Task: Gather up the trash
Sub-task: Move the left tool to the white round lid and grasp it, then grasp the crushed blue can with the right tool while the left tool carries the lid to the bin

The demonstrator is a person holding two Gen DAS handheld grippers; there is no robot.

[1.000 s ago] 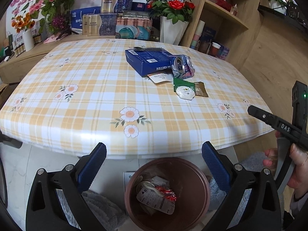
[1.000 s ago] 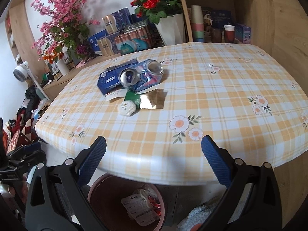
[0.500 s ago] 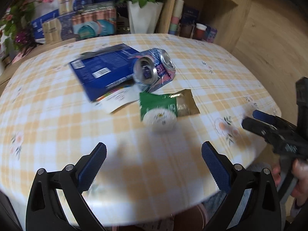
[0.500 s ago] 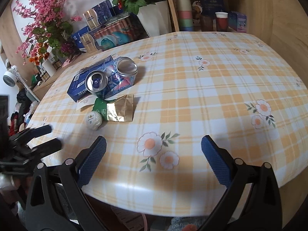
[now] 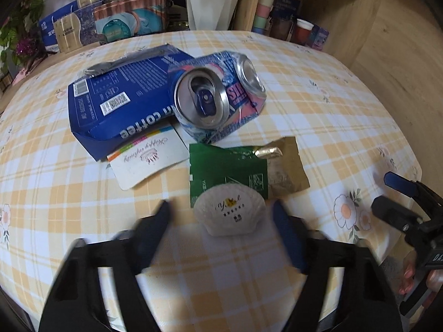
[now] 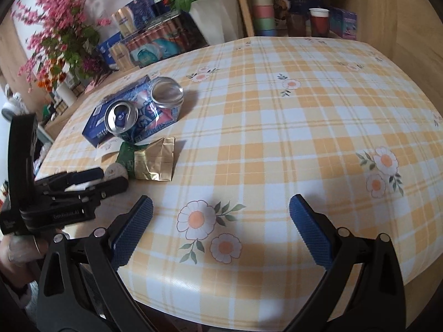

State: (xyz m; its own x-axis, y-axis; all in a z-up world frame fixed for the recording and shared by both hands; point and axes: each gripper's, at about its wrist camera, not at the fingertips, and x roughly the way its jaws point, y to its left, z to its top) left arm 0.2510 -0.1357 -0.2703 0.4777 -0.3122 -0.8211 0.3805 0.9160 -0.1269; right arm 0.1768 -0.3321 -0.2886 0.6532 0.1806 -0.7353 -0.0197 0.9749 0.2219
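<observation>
White shell-shaped packet point(image 5: 229, 211) sits between closing left hand-held gripper point(image 5: 221, 215).

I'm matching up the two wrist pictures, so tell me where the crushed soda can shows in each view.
Left wrist: the crushed soda can lies above centre, open top facing the camera, against the blue coffee box.
Right wrist: the can lies at upper left, on the same box.
Shared landmark: the green and gold wrapper, just nearer than the can in both.

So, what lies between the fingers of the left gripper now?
The white shell-shaped piece sits between them on the tablecloth, partly over the green wrapper. The left gripper has been closing; contact is unclear. Left wrist view.
</observation>
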